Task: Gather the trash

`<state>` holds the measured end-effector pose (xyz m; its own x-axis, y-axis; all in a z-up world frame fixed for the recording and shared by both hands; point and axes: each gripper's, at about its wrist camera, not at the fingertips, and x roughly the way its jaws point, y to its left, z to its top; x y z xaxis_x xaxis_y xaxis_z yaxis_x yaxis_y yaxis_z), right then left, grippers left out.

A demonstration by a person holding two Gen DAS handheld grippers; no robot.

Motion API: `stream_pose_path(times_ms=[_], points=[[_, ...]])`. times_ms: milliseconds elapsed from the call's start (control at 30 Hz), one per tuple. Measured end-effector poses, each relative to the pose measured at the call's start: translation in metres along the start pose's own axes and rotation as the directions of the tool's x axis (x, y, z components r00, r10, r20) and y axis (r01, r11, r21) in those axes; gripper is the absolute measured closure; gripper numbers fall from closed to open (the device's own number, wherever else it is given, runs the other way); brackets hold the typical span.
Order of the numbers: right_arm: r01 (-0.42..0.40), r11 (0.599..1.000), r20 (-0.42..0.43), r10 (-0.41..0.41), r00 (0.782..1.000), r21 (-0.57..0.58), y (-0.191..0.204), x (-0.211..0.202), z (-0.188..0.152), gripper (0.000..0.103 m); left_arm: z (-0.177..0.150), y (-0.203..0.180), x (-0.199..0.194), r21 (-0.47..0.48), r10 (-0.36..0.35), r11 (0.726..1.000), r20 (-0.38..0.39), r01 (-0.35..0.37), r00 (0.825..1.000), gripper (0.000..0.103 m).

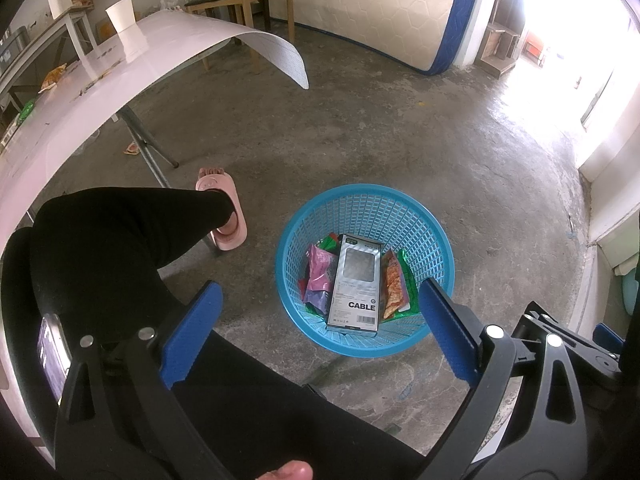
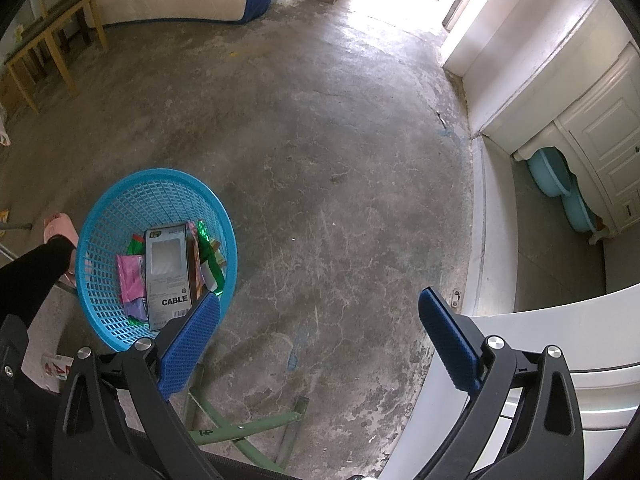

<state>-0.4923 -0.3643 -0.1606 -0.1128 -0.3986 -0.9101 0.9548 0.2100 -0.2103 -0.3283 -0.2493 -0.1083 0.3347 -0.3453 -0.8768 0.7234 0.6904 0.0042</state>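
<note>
I hold both tongs over the grey concrete floor (image 2: 320,152). My left tongs (image 1: 320,300) stand wide apart with nothing between the blue pads, and they hang above the round blue plastic mesh basket (image 1: 360,208), which sits on the floor just beside my foot in a pink slipper (image 1: 224,208). My right tongs (image 2: 320,308) are spread wide too and empty, with the same basket (image 2: 132,200) off to their left and bare floor between the pads.

The trash lies inside the basket: a grey cardboard box printed "CABLE" (image 1: 354,280) leans on top, a pink and purple foil wrapper (image 1: 318,276) to its left, an orange snack wrapper (image 1: 394,284) to its right, and green foil scraps (image 1: 408,276) around them.

To my left, the glossy pale pink desk (image 1: 120,76) carries a white paper cup (image 1: 122,14), a yellow-orange snack wrapper (image 1: 54,78) and a bit of green wrapper (image 1: 27,109) near its far edge. One small wrapper (image 1: 131,148) lies on the floor under the desk.
</note>
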Motion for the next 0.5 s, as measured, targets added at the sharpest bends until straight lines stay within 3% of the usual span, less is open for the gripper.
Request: stream_pose_path(times_ms=[500], points=[[-0.015, 1.0, -0.009, 0.015, 1.0, 0.024, -0.0072, 0.0043, 0.0017, 0.006, 0.0011, -0.0006, -0.0006, 0.012, 0.007, 1.0, 0.0, -0.007, 1.0, 0.009]])
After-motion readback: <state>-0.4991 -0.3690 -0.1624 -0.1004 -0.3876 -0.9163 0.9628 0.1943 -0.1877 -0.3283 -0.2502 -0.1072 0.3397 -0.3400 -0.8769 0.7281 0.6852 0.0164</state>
